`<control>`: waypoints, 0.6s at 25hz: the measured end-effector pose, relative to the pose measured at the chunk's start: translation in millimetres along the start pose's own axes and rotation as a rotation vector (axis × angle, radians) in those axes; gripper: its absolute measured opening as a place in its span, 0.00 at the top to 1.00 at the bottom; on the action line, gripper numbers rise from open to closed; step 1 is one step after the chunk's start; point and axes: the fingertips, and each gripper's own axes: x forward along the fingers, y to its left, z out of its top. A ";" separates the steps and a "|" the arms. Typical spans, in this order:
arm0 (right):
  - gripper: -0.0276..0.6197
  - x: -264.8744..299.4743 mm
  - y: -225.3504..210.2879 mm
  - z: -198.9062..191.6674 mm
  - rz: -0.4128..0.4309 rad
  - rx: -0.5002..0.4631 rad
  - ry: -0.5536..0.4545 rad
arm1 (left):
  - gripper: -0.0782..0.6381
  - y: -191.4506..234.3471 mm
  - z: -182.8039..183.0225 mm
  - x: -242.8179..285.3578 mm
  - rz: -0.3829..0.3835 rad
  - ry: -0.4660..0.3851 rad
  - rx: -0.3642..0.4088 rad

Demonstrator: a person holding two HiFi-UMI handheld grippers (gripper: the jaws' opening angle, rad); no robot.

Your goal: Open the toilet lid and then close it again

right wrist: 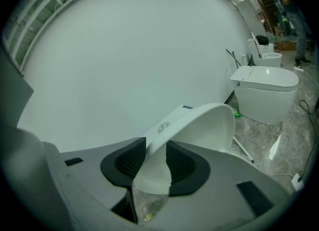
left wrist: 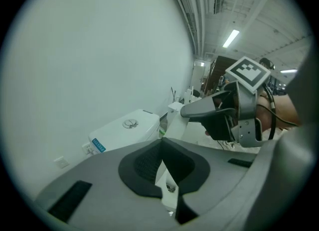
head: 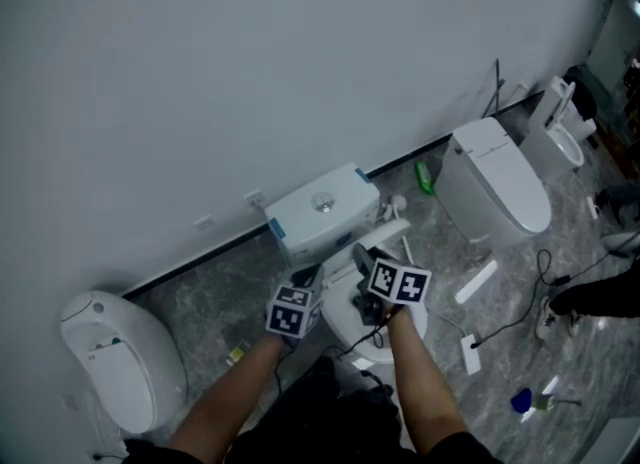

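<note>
White wall [head: 250, 72] and grey marbled floor [head: 215, 287] set the stage, with toilets lined up along a black baseboard [head: 180, 270].

Straight to the action. The right gripper [right wrist: 155, 145] has its two black pads clamped on the front rim of the toilet lid [right wrist: 209, 125], one pad on each face. The lid is about half raised, tilted up off the toilet bowl [head: 340, 330] and angled back towards the tank [head: 322, 207] just beyond the jaws.

Just to the left of it is the left gripper [left wrist: 161, 145]. Its jaws are pressed together at the tips and pinch nothing. Only a sliver of white porcelain shows through the gap behind them. In the left gripper view, the right gripper sits up and to the right, marker cube on top, nose pointed at the lid.

Moving outward, the tank has a round flush button [left wrist: 130, 123] on top and a blue label [left wrist: 98, 145] on its side. A wall socket [left wrist: 62, 162] sits low on the wall, left of the left gripper.

Right of the right gripper, a green bottle [head: 425, 176] lies by the baseboard. Next to it is a closed white toilet [head: 495, 177]. On the floor near that side there is a white adapter [head: 470, 352] with a black cable [head: 515, 320].

Well off to the left of the left gripper is another closed toilet [head: 115, 362].
</note>
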 end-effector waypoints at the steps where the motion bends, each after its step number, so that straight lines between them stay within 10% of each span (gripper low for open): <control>1: 0.74 -1.6 -0.3 -0.9 0.005 -0.002 0.006 | 0.88 -0.8 0.9 0.5 -0.003 0.000 0.004; 15: 0.74 -59.7 -32.3 -46.8 -0.001 0.074 0.051 | 0.88 -62.5 -17.1 18.6 -0.123 0.037 0.026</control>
